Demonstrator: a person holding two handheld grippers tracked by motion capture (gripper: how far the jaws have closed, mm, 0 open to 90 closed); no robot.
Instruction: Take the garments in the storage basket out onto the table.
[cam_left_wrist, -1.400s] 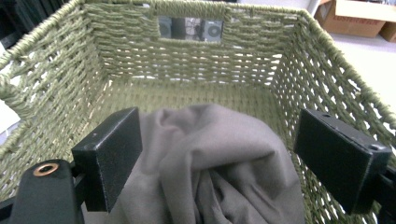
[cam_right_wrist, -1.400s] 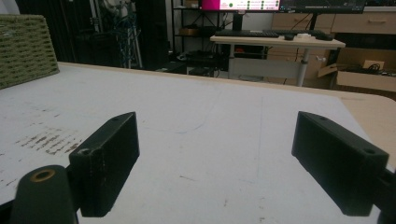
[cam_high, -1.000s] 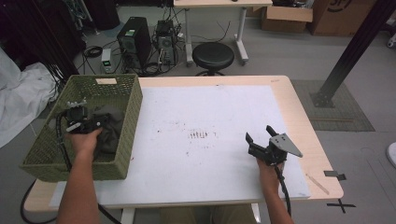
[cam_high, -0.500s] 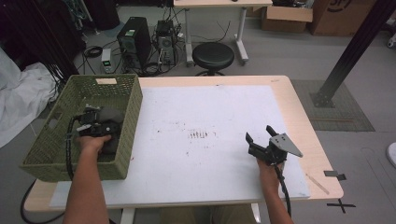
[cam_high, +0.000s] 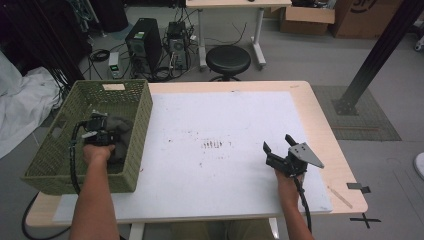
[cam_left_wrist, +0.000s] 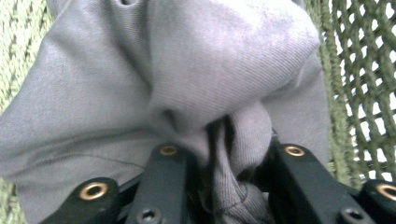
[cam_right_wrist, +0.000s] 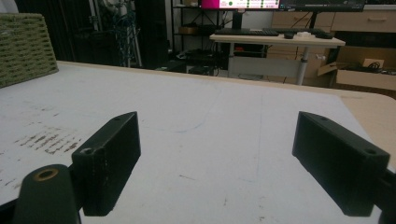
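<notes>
In the green basket (cam_high: 135, 120), a crumpled grey cloth (cam_left_wrist: 187, 84).

A grey cloth (cam_left_wrist: 187, 79) of fine ribbed knit is lying crumpled inside the green woven basket (cam_high: 131, 100), bunching near its right wall, with one fold being pinched up from the heap.

The left forearm reaches forward from the surface's near left edge, its left claw (cam_high: 100, 131) pointed down; the jaws have just been closing and now pinch a fold of grey cloth (cam_left_wrist: 187, 93). The right claw (cam_high: 281, 150) rests low near the surface's near right corner, jaws spread wide apart.
</notes>
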